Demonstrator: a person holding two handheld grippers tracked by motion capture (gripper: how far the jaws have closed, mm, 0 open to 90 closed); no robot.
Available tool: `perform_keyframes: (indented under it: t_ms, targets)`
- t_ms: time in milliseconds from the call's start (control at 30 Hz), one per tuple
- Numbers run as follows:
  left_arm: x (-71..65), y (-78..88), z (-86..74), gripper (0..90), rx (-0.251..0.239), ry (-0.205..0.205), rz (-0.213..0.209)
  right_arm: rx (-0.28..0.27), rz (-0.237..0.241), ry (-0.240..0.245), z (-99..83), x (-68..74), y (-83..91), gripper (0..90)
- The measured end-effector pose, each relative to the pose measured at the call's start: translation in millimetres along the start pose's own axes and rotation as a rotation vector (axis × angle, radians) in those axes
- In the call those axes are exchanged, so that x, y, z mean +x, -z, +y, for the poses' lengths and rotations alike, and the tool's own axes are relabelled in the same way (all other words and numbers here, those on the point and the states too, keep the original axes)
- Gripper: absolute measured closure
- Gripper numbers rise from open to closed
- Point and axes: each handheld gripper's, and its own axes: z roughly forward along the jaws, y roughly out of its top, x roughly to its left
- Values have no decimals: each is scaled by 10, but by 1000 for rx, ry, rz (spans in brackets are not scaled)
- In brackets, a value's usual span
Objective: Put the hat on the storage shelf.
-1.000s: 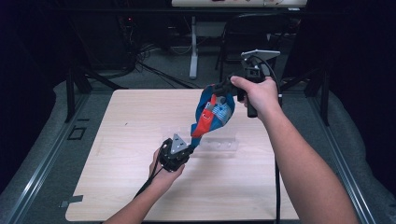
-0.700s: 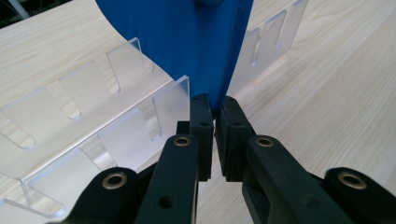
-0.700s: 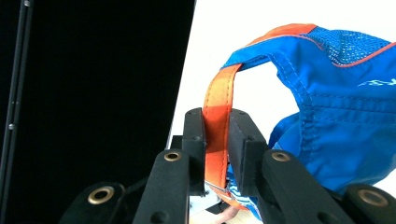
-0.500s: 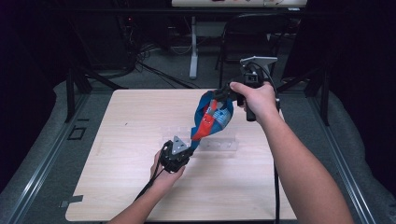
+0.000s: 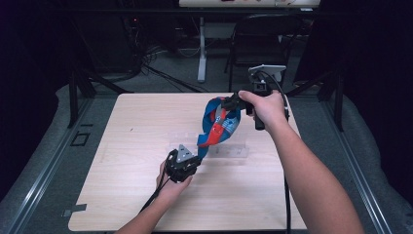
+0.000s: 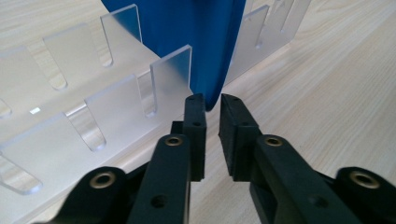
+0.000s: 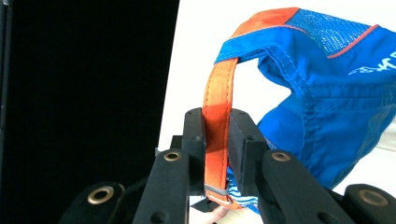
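Since a second ago the right gripper (image 5: 229,103) has shifted slightly toward the tabletop's far right corner, and the blue bag (image 5: 220,127) hangs stretched a little more between the two grippers; the left gripper (image 5: 196,160) stays near the middle of the tabletop (image 5: 126,131), closer to its near edge.

In the high view the bag runs as a slanted band from the right gripper, held raised above the far right part of the tabletop, down to the left gripper. Its cloth is blue with an orange-red patch and light markings.

In the right gripper view the fingers (image 7: 194,133) are clamped on an orange strap (image 7: 218,112) that rises between them and joins the blue bag's (image 7: 327,93) upper edge, where a mesh panel with orange trim shows.

In the left gripper view the fingers (image 6: 195,126) are nearly closed, with the bottom tip of the blue cloth (image 6: 205,51) reaching down into the narrow gap between them; they appear to pinch that tip, though the contact itself is hard to make out.

A clear plastic rack (image 6: 88,107) with slotted upright dividers lies on the tabletop just beside the left gripper; in the high view it (image 5: 229,150) sits under the hanging bag, toward the right of the tabletop's middle.
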Motion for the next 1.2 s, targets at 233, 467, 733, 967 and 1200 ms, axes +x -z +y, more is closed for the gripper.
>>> perform_keyframes:
  t_ms: [233, 467, 733, 967, 1200]
  targets:
    - [44, 34, -36, 663, 12, 25, -18, -9, -5, -17, -4, -73, 22, 777]
    - [72, 77, -56, 611, 10, 29, -27, -9, -14, -20, -9, -93, 7, 776]
    - [145, 171, -102, 583, 22, 44, -38, -14, -34, -14, -25, -142, 7, 775]
    - [192, 251, -124, 567, 30, 57, -58, -14, -42, -26, -32, -211, 10, 773]
    - [216, 350, -163, 560, 15, 72, -69, -6, -84, -37, -57, -373, 16, 733]
